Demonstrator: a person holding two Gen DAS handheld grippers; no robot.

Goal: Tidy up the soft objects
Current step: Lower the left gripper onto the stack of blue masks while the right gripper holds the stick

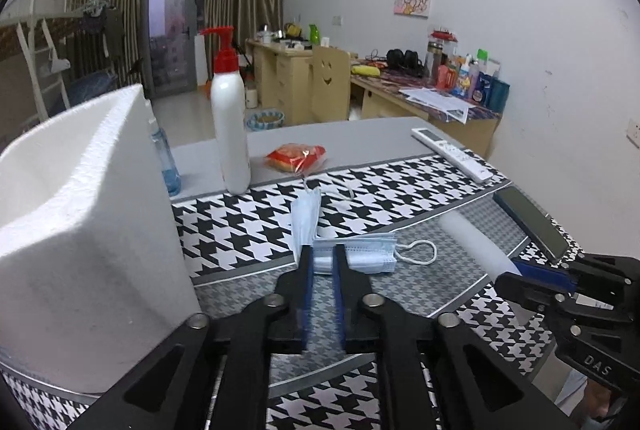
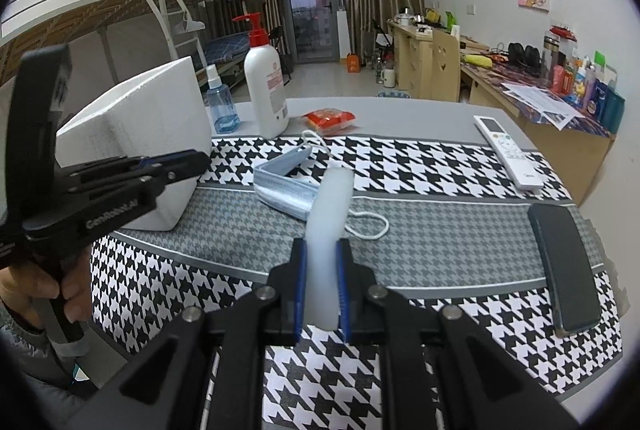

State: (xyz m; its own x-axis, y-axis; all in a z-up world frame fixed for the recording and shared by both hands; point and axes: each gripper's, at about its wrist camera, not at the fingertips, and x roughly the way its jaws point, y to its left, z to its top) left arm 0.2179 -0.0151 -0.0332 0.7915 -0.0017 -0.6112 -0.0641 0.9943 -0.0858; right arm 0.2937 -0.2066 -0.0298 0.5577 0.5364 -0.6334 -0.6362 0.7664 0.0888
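On the houndstooth cloth (image 2: 400, 166), mid-table: one pale blue face mask (image 2: 286, 188), folded, one end raised. Right gripper (image 2: 321, 270): fingers clamped on a white foam tube (image 2: 330, 214) that points toward the far side, over the mask's near edge. Left gripper (image 1: 321, 260): fingers narrowly apart, tips at the mask (image 1: 352, 250); contact hard to judge. Left: white foam box (image 2: 140, 126). Far: pump bottle (image 2: 266, 86), blue spray bottle (image 2: 222, 106), red snack packet (image 2: 330, 120). Right: remote control (image 2: 508, 150), black phone (image 2: 564, 266).
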